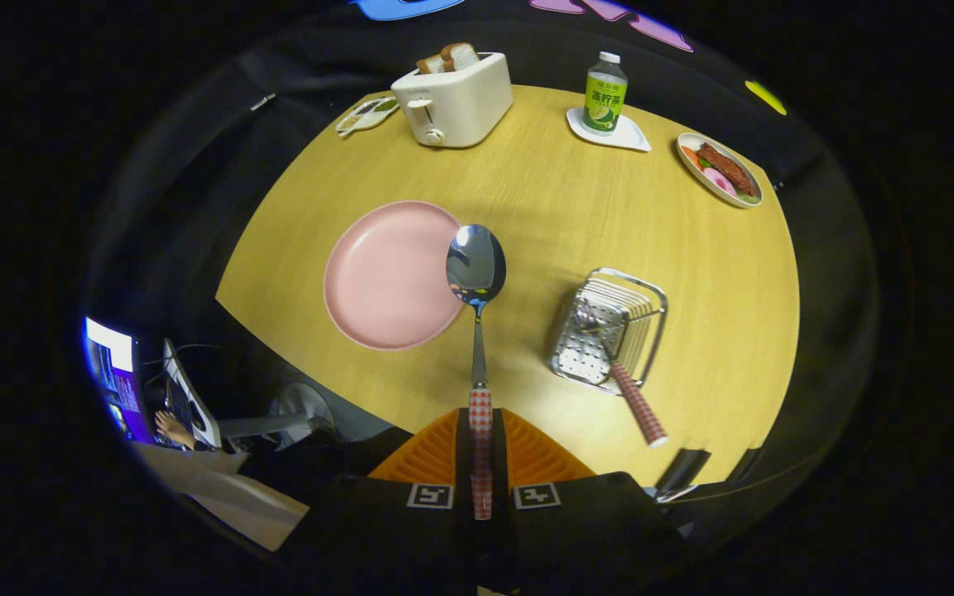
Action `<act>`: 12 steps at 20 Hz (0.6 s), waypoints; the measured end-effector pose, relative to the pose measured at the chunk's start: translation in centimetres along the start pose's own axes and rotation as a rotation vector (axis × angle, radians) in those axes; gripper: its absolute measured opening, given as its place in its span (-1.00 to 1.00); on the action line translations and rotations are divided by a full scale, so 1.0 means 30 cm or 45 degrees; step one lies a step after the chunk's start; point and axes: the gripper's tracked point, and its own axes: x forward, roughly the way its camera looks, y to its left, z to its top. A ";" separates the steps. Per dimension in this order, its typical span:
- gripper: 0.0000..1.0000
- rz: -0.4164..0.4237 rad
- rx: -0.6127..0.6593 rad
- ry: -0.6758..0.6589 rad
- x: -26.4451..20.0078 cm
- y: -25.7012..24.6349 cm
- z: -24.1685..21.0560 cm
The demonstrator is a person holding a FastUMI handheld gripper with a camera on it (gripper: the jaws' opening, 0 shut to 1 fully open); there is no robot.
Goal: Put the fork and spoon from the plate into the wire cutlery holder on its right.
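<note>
My hand-held gripper [481,447] clamps the spoon [477,273] by its checked handle, bowl above the pink plate's [386,277] rim. I should swing right over the wire cutlery holder [609,331], beside the fork [622,372], and lower bowl-first.

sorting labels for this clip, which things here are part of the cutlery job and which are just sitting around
Part of the job:
- spoon, handle clamped between the gripper jaws, bowl held above the table
- fork, already in the wire cutlery holder
- pink plate, now bare

Just lying about:
- toaster with bread
- bottle on a coaster
- dish of food
- small dish beside the toaster
</note>
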 end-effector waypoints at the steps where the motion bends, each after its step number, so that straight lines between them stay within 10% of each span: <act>1: -0.77 0.001 0.005 0.029 -0.020 -0.028 -0.013; 12: -0.77 0.060 0.090 0.453 -0.108 -0.213 -0.079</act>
